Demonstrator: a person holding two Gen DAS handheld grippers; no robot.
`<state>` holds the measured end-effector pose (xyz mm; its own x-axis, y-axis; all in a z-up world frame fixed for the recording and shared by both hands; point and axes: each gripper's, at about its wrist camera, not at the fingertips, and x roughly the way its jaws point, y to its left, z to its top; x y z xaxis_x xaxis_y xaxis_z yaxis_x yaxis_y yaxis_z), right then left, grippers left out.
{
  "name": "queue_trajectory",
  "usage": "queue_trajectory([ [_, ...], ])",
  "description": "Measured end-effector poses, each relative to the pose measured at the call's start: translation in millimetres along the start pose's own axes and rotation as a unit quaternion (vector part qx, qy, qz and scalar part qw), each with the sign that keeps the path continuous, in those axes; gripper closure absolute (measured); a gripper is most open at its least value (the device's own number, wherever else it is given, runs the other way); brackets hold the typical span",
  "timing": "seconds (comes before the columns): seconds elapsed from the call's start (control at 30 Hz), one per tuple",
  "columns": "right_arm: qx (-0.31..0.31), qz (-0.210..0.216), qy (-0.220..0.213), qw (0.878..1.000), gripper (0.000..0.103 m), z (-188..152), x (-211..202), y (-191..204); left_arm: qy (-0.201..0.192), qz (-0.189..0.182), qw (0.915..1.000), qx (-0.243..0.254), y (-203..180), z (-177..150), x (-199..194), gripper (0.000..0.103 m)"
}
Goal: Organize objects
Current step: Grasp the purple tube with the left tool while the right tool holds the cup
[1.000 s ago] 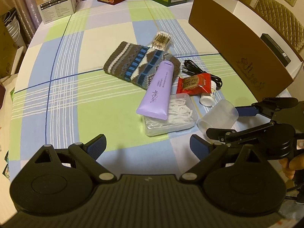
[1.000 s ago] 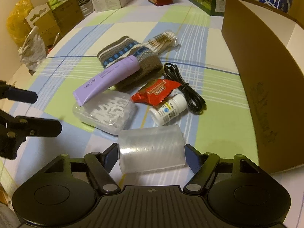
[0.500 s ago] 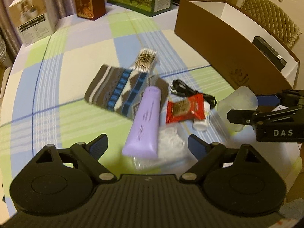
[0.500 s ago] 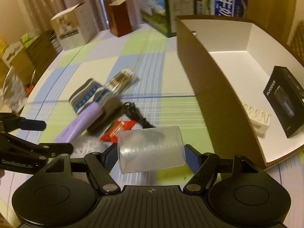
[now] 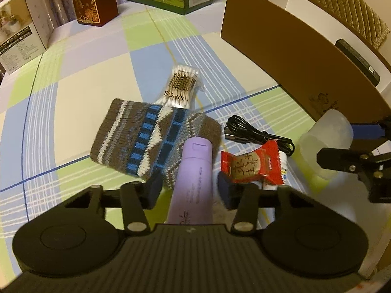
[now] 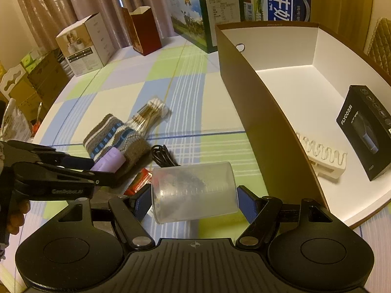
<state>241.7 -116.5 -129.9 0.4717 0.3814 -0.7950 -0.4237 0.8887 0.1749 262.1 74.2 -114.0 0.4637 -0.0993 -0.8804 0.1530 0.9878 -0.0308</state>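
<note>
My left gripper (image 5: 187, 190) has dropped in over the clutter since a second ago, and its jaws are closing around the purple tube (image 5: 193, 183), which lies between the pads; a thin gap shows on each side, so I judge they are not yet pressing. A moment back those jaws stood wide and the tube was well ahead of them. My right gripper (image 6: 193, 202) has lifted its frosted plastic cup (image 6: 194, 193) off the table, pinched sideways between both pads, and now carries it beside the brown box (image 6: 264, 131). So I read two items as nearly sorted: the cup next to go in, the tube next to be lifted.

Both grippers tilt steeply downward. From the left one, the red snack packet (image 5: 251, 168) sits at two o'clock, the knitted pouch (image 5: 151, 139) at eleven, the black cable (image 5: 256, 136) beyond, the cotton swabs (image 5: 180, 88) at twelve. From the right, the box opens at two o'clock, already holding a black carton (image 6: 366, 131).
</note>
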Motion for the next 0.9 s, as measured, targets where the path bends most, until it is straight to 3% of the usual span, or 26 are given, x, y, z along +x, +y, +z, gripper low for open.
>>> queue_trajectory([
  [0.07,0.000,0.002,-0.001,1.000,0.032,0.3,-0.7,-0.2,0.000,-0.004,1.0000,-0.001,0.4,-0.1,1.3,0.074],
  [0.27,-0.004,0.012,-0.008,1.000,0.032,1.8,-5.3,1.0,-0.011,0.001,0.9999,0.001,-1.6,-4.0,-5.1,0.075],
  [0.9,-0.025,0.052,-0.063,0.996,0.032,5.3,-51.2,1.3,-0.086,0.014,0.9955,-0.036,-20.5,-13.5,-75.8,0.076],
])
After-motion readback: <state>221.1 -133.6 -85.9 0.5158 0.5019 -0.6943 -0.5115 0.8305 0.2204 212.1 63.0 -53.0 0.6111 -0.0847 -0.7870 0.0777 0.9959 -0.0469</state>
